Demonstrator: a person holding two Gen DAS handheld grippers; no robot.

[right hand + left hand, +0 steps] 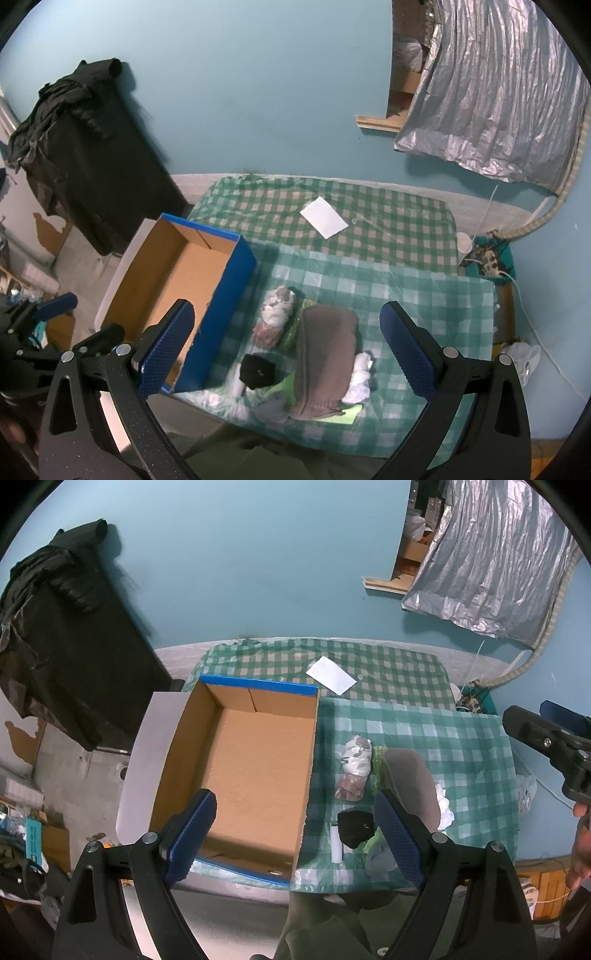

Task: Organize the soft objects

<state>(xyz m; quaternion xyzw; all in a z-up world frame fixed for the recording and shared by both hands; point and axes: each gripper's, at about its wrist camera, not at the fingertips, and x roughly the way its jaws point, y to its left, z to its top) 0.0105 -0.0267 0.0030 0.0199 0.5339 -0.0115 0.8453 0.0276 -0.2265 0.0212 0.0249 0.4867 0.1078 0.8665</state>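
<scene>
— Lying right of the box (pixel 221 314): a brown towel (pixel 325 354) amid socks (pixel 277 314).
— Both grippers (pixel 295 834) (pixel 291 354) gape wide, holding nothing. Only the right view shows the box's blue side.

Open blue-sided cardboard box (pixel 192 280): brown interior unobstructed, reachable from above | soft pile beside its right wall: folded brown towel (pixel 325 354), patterned white roll (pixel 277 308), black bundle (pixel 257 370), white cloth (pixel 360 378), closely packed | checked green tablecloth (pixel 424 302) right of pile: bare | white paper sheet (pixel 324 217) lies well beyond
</scene>
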